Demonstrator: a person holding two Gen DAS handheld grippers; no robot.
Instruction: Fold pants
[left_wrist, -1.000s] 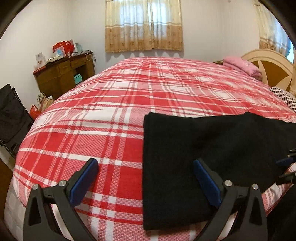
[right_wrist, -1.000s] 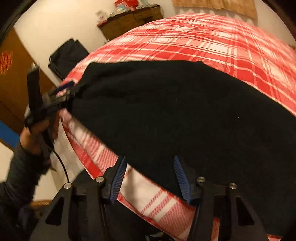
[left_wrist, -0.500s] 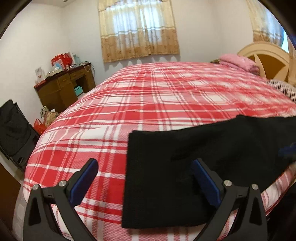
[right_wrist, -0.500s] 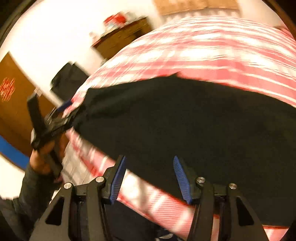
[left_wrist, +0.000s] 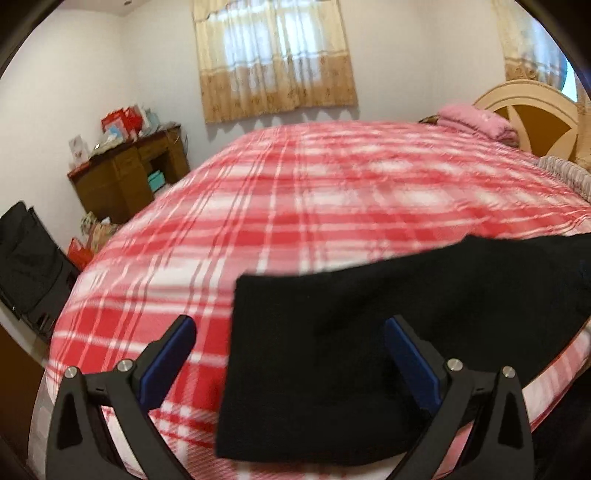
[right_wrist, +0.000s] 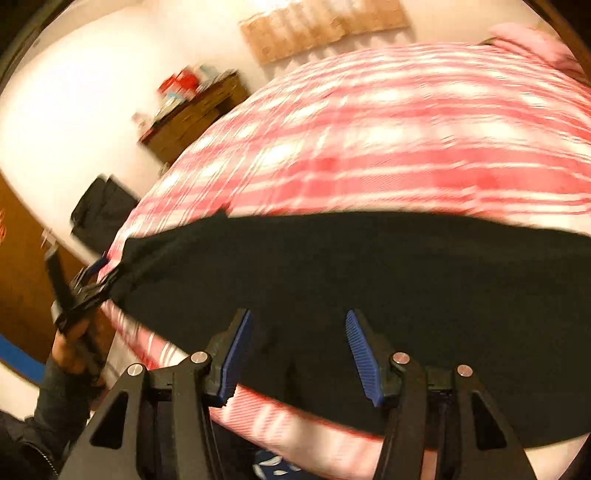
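Black pants lie folded on the plaid bed. Left gripper and right gripper both gape apart, empty.

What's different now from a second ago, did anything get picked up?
Nothing was picked up. The right gripper swung sideways along the black pants, jaws open and empty. The left gripper drew back slightly, also open. The pants stayed flat on the plaid bed.

One black pants, one plaid bed, two tongs, one desk
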